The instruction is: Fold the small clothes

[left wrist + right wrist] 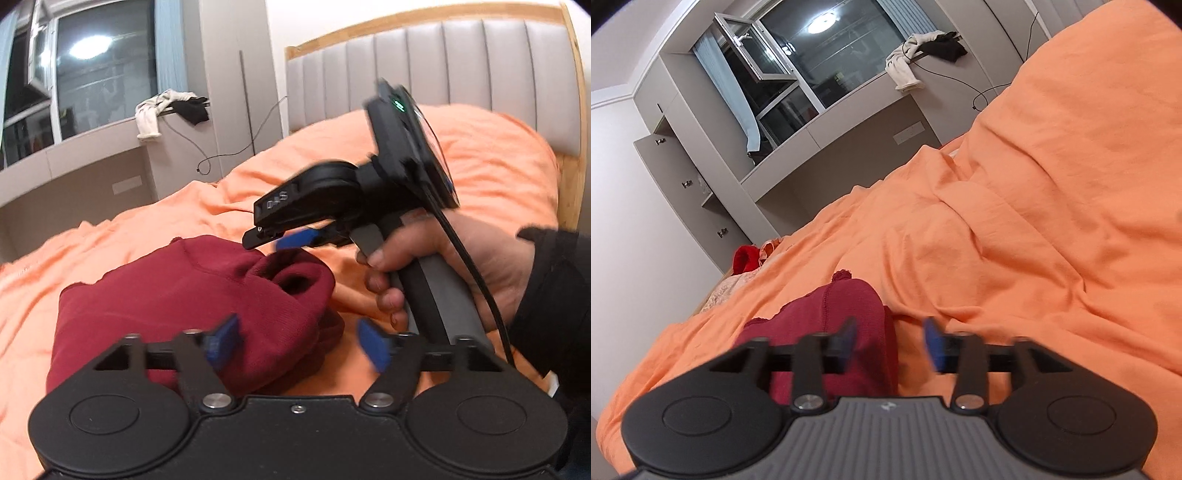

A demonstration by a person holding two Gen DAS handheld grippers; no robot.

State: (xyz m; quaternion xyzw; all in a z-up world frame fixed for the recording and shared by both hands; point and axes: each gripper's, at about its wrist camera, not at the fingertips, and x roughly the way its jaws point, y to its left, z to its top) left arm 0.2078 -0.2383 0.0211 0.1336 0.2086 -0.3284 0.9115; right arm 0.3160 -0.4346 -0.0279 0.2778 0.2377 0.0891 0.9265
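the dark red knitted garment [192, 295] lies bunched on the orange bedsheet [480, 155] at 9 o'clock of the left gripper [295, 345] — its jaws apart, gripping nothing. the right gripper [892, 341] also stands open — its near edge cuts off the garment, blue pads blurred.

This is a bedroom in a home. A bed [498, 155] with an orange cover and a padded grey headboard [443, 55] in a wooden frame fills most of the view. Beside it stand built-in grey cupboards [683, 177] and a window [820, 55] with a ledge where a white cloth [149, 114] and a dark one [192, 109] lie draped, near a trailing cable [221, 155].
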